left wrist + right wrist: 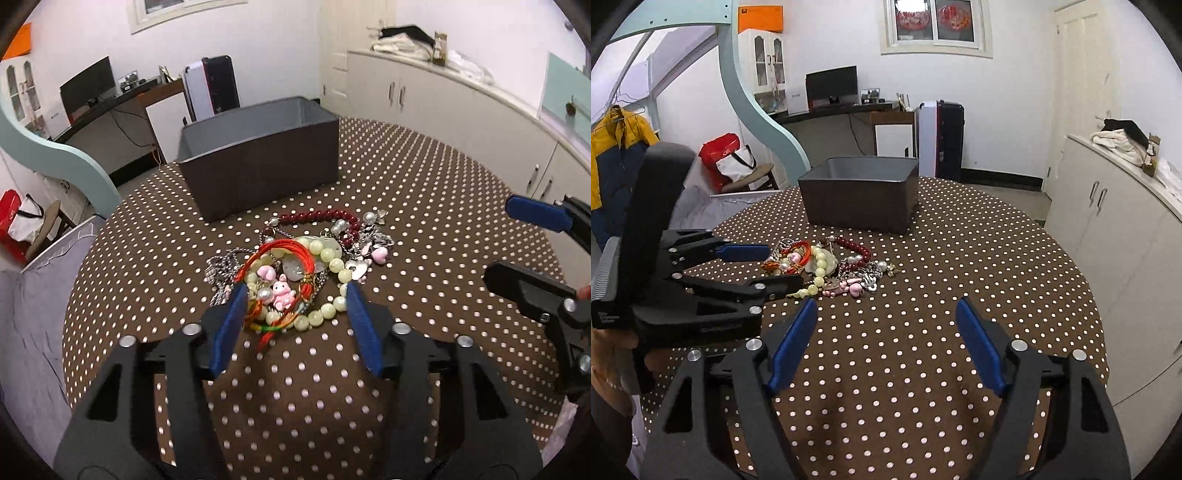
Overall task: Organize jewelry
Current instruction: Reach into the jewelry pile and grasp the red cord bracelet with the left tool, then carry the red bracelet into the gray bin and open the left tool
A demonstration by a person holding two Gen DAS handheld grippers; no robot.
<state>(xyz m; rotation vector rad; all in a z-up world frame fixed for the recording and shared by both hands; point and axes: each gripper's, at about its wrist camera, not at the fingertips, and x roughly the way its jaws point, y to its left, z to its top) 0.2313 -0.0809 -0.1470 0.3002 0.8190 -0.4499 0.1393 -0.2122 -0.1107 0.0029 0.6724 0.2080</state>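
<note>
Task barely begun: the tangled heap of beaded bracelets and chains (303,266) is lying on the polka-dot table (424,221); the dark fabric box (258,162) looks empty. Left gripper (295,295) is straddling the heap's near edge, unclenched; right gripper (886,314) is hovering released, holding nothing.

The left gripper (775,266) hides part of the jewelry pile (827,267); the tangled chains (225,269) are too small to tell apart.

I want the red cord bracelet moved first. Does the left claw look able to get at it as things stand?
Probably yes. The left claw is open with its pads either side of the red cord bracelet, which lies on top of the jewelry pile; nothing covers it, though other strands may tangle.
</note>
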